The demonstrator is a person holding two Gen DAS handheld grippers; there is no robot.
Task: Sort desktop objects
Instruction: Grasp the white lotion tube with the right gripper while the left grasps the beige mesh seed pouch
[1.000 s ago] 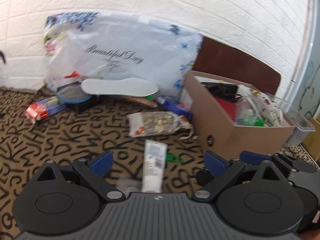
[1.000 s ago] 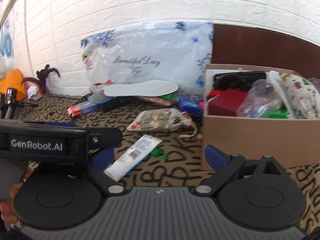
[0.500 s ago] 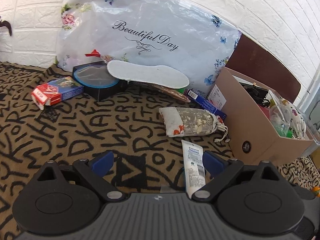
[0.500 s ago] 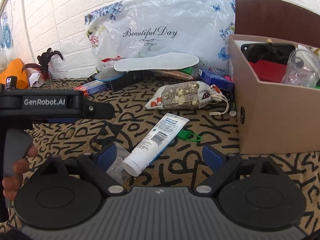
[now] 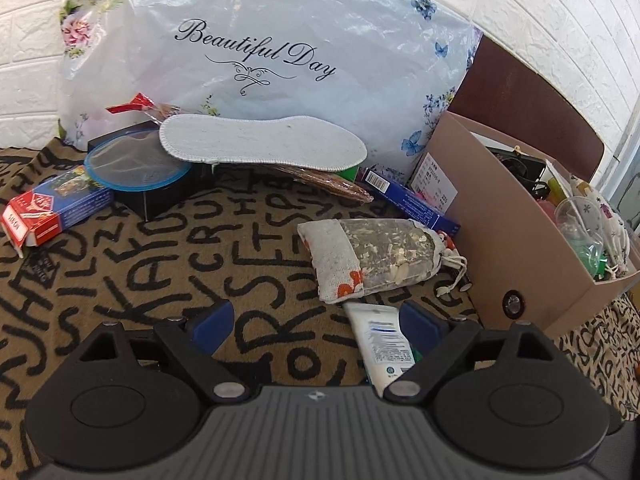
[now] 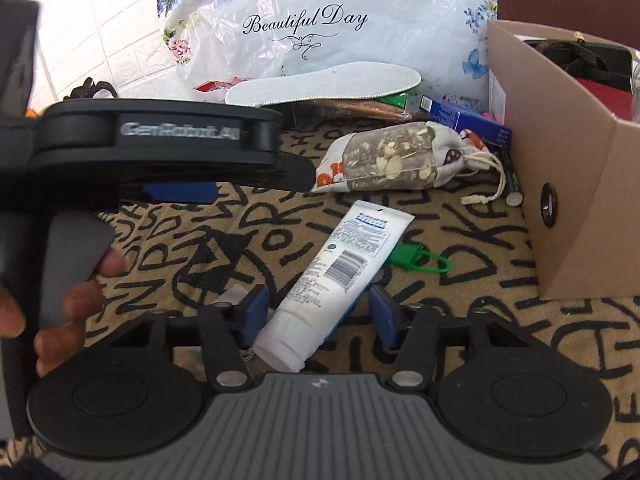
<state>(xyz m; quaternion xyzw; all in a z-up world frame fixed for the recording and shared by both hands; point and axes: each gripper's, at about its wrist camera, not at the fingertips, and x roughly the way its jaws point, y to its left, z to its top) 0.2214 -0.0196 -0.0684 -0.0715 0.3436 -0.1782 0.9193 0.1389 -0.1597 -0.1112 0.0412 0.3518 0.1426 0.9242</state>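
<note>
A white tube (image 6: 332, 276) lies on the lettered cloth, cap end toward me. My right gripper (image 6: 316, 308) is open with its blue pads either side of the tube's cap end, not closed on it. My left gripper (image 5: 316, 320) is open and empty over the cloth; the tube (image 5: 384, 344) lies by its right finger. A cloth pouch of dried bits (image 5: 376, 256) (image 6: 396, 158) lies just beyond. The cardboard box (image 5: 512, 240) (image 6: 560, 184) stands at the right, holding several items.
A white insole (image 5: 260, 144), a round-lidded black box (image 5: 140, 164), a red and blue carton (image 5: 52, 208) and a blue box (image 5: 408, 200) lie before a flowered plastic bag (image 5: 260, 48). A green clip (image 6: 420, 260) and a battery (image 6: 514, 192) lie near the box.
Both grippers have moved forward and down toward the cloth. The right gripper's fingers now straddle the tube's cap end. The left gripper has drawn nearer the pouch.
</note>
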